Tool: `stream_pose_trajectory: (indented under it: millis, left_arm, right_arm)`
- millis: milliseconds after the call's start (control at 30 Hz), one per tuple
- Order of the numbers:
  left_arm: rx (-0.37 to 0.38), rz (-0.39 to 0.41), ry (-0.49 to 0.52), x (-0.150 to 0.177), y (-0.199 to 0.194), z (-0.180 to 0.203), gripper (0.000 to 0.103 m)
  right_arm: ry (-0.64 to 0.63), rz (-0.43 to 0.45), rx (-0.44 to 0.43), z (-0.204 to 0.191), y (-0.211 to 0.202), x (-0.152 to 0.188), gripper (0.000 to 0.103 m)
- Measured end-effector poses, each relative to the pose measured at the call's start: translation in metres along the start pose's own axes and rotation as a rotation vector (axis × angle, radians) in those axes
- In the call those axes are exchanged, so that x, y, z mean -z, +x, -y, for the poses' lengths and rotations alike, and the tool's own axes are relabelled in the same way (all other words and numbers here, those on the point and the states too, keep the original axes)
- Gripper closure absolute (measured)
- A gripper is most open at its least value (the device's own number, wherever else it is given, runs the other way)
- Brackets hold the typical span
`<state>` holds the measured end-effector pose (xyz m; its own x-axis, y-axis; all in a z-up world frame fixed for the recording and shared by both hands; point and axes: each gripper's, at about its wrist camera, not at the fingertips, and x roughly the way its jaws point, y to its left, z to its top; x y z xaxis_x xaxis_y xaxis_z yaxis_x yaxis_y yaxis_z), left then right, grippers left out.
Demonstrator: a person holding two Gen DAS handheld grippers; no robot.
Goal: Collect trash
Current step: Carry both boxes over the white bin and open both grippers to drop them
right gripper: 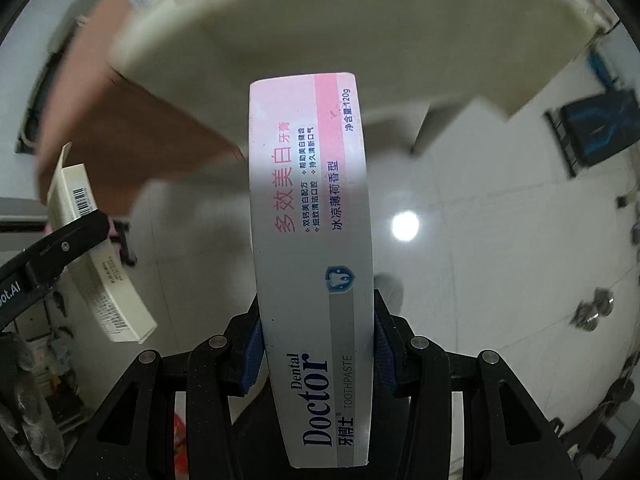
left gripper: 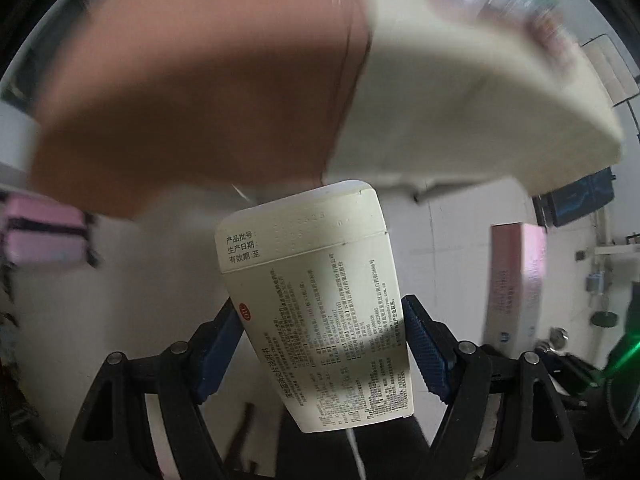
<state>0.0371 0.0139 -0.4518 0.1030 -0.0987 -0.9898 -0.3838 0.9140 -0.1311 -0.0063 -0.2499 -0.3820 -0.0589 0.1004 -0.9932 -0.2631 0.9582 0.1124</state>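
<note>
My left gripper (left gripper: 322,344) is shut on a cream medicine box (left gripper: 320,300) printed with small Chinese text, held in the air. The same box (right gripper: 96,256) and left gripper finger (right gripper: 60,248) show at the left of the right wrist view. My right gripper (right gripper: 318,344) is shut on a long pink and grey Doctor toothpaste box (right gripper: 310,240), held upright. That box also shows at the right of the left wrist view (left gripper: 516,280). Both views are blurred at the top.
A brown surface (left gripper: 180,92) and a cream cushioned slab (left gripper: 460,100) loom above both grippers; the slab fills the top of the right wrist view (right gripper: 340,20). White tiled floor (right gripper: 480,220) lies beyond. Pink items (left gripper: 44,236) sit at left.
</note>
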Motion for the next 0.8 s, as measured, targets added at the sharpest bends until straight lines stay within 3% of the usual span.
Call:
stream_pose_trajectory:
  millis: [67, 233, 300, 400, 433, 533, 600, 667, 800]
  left_arm:
    - [0.047, -0.082, -0.011, -0.001, 0.057, -0.006, 0.026]
    - [0.077, -0.205, -0.038, -0.003, 0.176, -0.024, 0.024]
    - [0.075, -0.220, -0.044, -0.004, 0.204, -0.028, 0.003]
    - [0.075, -0.242, -0.085, -0.003, 0.242, -0.040, 0.000]
    - [0.058, -0.236, -0.092, -0.002, 0.249, -0.044, 0.000]
    - [-0.016, -0.196, -0.105, 0.003, 0.254, -0.051, 0.000]
    - [-0.064, -0.159, -0.099, 0.008, 0.247, -0.057, 0.000]
    - [-0.119, -0.148, -0.090, 0.016, 0.240, -0.059, 0.000]
    - [-0.152, -0.148, -0.095, 0.022, 0.227, -0.066, 0.000]
  right_arm:
    - [0.010, -0.069, -0.028, 0.013, 0.054, -0.003, 0.055]
    - [0.033, -0.231, -0.123, 0.037, 0.185, -0.005, 0.054]
    - [0.018, -0.271, -0.134, 0.042, 0.224, -0.006, 0.054]
    - [0.007, -0.329, -0.161, 0.051, 0.276, -0.009, 0.053]
    - [0.007, -0.338, -0.153, 0.054, 0.288, -0.013, 0.052]
    - [-0.009, -0.328, -0.091, 0.053, 0.311, -0.017, 0.030]
    - [-0.016, -0.305, -0.056, 0.050, 0.312, -0.023, 0.027]
    - [-0.025, -0.276, -0.008, 0.051, 0.307, -0.028, 0.010]
    - [-0.063, -0.210, 0.106, 0.043, 0.286, -0.046, 0.005]
